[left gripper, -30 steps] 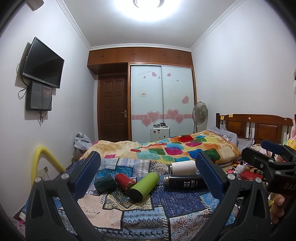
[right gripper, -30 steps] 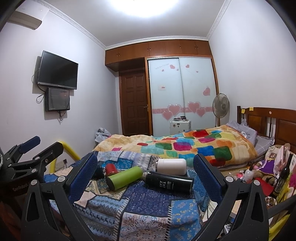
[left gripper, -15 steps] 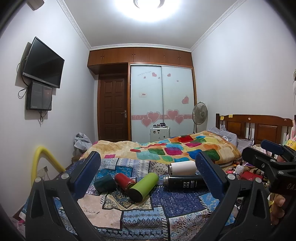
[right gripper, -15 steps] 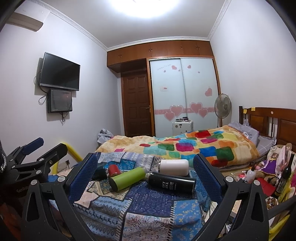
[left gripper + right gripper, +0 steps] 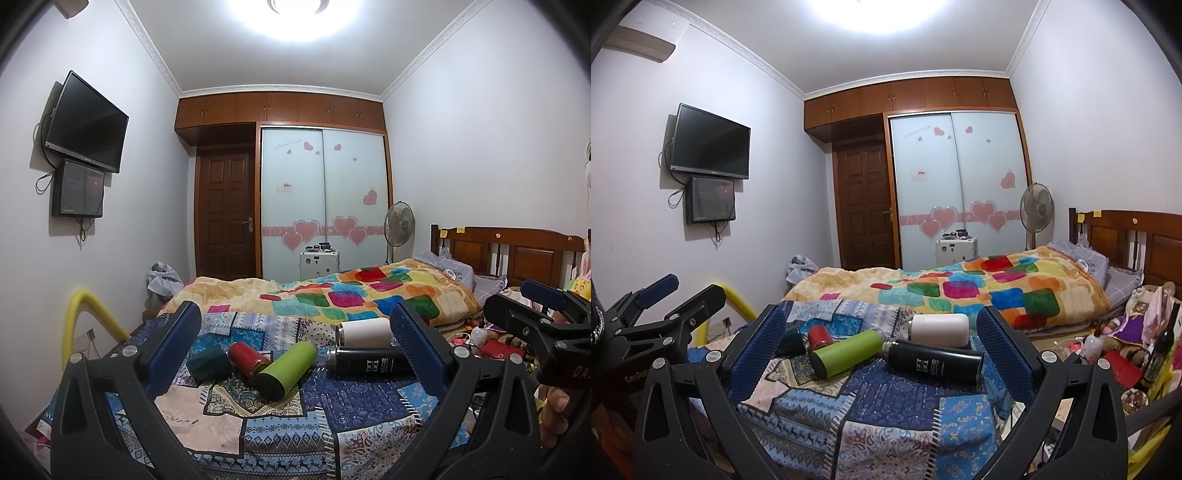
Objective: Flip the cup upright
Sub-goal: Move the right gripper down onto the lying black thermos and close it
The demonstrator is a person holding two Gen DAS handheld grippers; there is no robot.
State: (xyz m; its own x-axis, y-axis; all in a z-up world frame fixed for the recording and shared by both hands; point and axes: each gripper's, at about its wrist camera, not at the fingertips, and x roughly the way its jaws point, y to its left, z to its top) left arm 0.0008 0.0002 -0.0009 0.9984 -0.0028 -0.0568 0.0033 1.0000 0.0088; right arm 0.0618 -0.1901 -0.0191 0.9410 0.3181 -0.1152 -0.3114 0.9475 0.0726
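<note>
Lying toppled on the patchwork cloth point(image 5: 258, 435), five cups point(image 5: 288, 369) sit beyond both grippers' wide-apart, empty jaws.

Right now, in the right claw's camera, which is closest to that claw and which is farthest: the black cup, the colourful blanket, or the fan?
1. Black cup: lying on the patchwork cloth, just ahead of the right claw.
2. Colourful blanket: on the bed behind.
3. Fan: standing by the wardrobe, far back on the right.

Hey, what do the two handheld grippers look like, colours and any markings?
Both the left gripper and right gripper have black plastic frames with cut-outs, silver screws, and blue ribbed pads on the fingers. White lettering marks each body, only partly readable. No sleeves or cables show.
</note>
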